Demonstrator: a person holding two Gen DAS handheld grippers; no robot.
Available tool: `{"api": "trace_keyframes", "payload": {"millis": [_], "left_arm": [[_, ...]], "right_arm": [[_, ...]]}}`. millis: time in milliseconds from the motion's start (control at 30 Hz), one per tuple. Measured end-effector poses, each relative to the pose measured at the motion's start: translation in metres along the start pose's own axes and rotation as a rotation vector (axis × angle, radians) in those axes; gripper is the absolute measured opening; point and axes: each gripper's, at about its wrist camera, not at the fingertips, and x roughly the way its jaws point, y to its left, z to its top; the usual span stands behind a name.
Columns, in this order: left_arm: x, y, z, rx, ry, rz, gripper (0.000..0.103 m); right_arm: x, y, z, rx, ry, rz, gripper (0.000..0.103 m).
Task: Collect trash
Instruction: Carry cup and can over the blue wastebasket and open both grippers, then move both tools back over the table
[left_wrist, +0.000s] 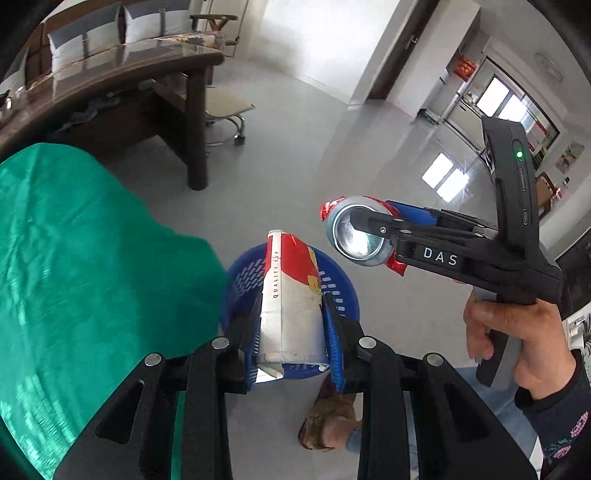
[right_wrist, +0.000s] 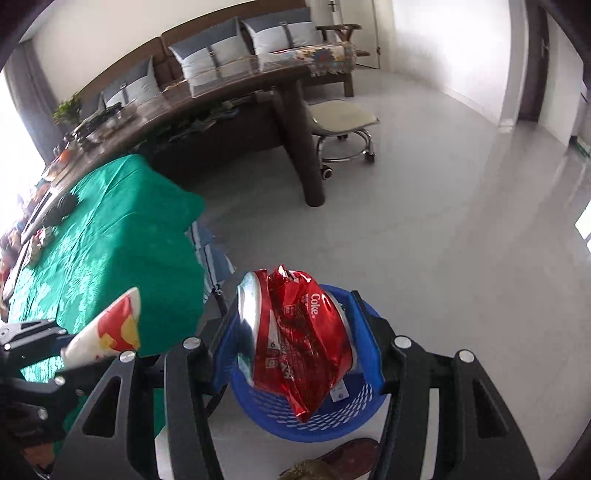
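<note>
My left gripper (left_wrist: 291, 314) is shut on a flattened red, white and yellow paper cup (left_wrist: 290, 295), held above a blue plastic basket (left_wrist: 343, 295) on the floor. The right gripper (left_wrist: 360, 225) shows in the same view to the right, shut on a red Coke can (left_wrist: 356, 230) with its silver base facing the camera. In the right wrist view the right gripper (right_wrist: 299, 325) clamps the crushed red Coke can (right_wrist: 299, 332) directly over the blue basket (right_wrist: 321, 421). The cup (right_wrist: 107, 328) and left gripper (right_wrist: 33, 354) appear at lower left there.
A table under a green cloth (left_wrist: 74, 277) stands to the left of the basket. Behind it are a long dark wooden desk (right_wrist: 229, 107), a wheeled stool (right_wrist: 343, 122) and a sofa with cushions (right_wrist: 221, 48). A person's hand (left_wrist: 517, 343) grips the right tool. A slippered foot (left_wrist: 328, 421) is near the basket.
</note>
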Motion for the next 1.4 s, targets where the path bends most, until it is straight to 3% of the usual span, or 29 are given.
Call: {"api": "trace_keyframes", "payload": {"millis": [367,433,467,500,533,567,633,733,967,1133,1267,1400], "left_arm": [[0.074,-0.003,0.013,0.004,0.076,0.0,0.03],[0.081,-0.001,0.017,0.008,0.078,0.003,0.031],[0.083,0.0,0.018,0.007,0.079,0.004,0.032],[0.086,0.0,0.019,0.006,0.077,-0.003,0.035],[0.088,0.0,0.02,0.008,0.077,-0.007,0.04],[0.091,0.001,0.021,0.007,0.075,-0.003,0.045],[0.098,0.001,0.021,0.006,0.074,0.003,0.077],[0.095,0.002,0.022,0.006,0.052,0.05,0.087],[0.042,0.002,0.014,0.009,-0.036,0.103,0.094],[-0.023,0.015,-0.017,0.04,-0.12,0.188,0.098],[-0.07,0.056,-0.058,-0.001,-0.135,0.315,0.098],[-0.114,0.108,-0.1,-0.086,-0.131,0.439,0.098]], "right_arm": [[0.016,-0.044,0.003,0.134,0.028,0.051,0.056],[0.02,-0.048,0.005,0.147,0.029,0.066,0.058],[0.021,-0.051,0.006,0.155,0.03,0.073,0.066],[0.021,-0.054,0.006,0.171,0.029,0.082,0.081],[0.021,-0.055,0.006,0.184,0.023,0.095,0.086],[0.019,-0.058,0.006,0.196,0.015,0.104,0.086],[0.015,-0.06,0.008,0.202,0.001,0.087,0.086],[0.004,-0.065,0.01,0.214,-0.038,0.064,0.087],[-0.011,-0.043,0.012,0.12,-0.107,-0.036,0.092],[-0.024,0.003,0.006,-0.015,-0.183,-0.068,0.098],[-0.023,0.057,-0.007,-0.152,-0.187,-0.084,0.098],[-0.013,0.122,-0.023,-0.282,-0.155,-0.037,0.098]]}}
